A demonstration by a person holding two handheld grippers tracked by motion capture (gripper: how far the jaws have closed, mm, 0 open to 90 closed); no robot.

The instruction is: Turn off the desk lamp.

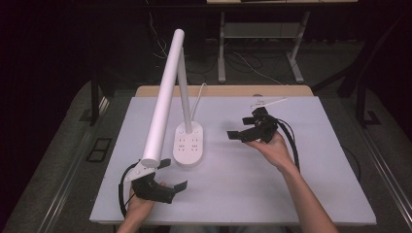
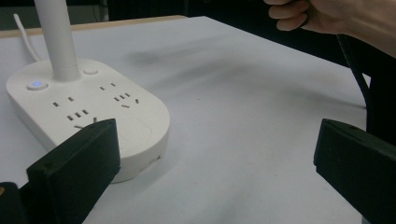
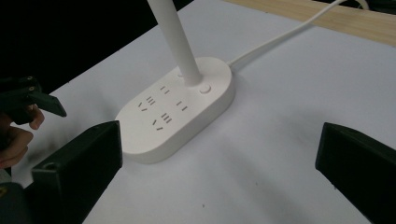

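A white desk lamp (image 1: 167, 92) stands near the middle of the pale worktop (image 1: 311, 184), its oval base (image 1: 189, 144) carrying several socket outlets and a lit blue button (image 2: 36, 85). A white cord (image 3: 285, 37) runs from the base toward the far wooden edge. The left claw (image 1: 176, 174) sits low at the near edge, just beside the base, jaws apart and empty. The right claw (image 1: 234, 135), held in a hand (image 1: 273, 148), hovers right of the base, jaws also apart, gripping nothing.
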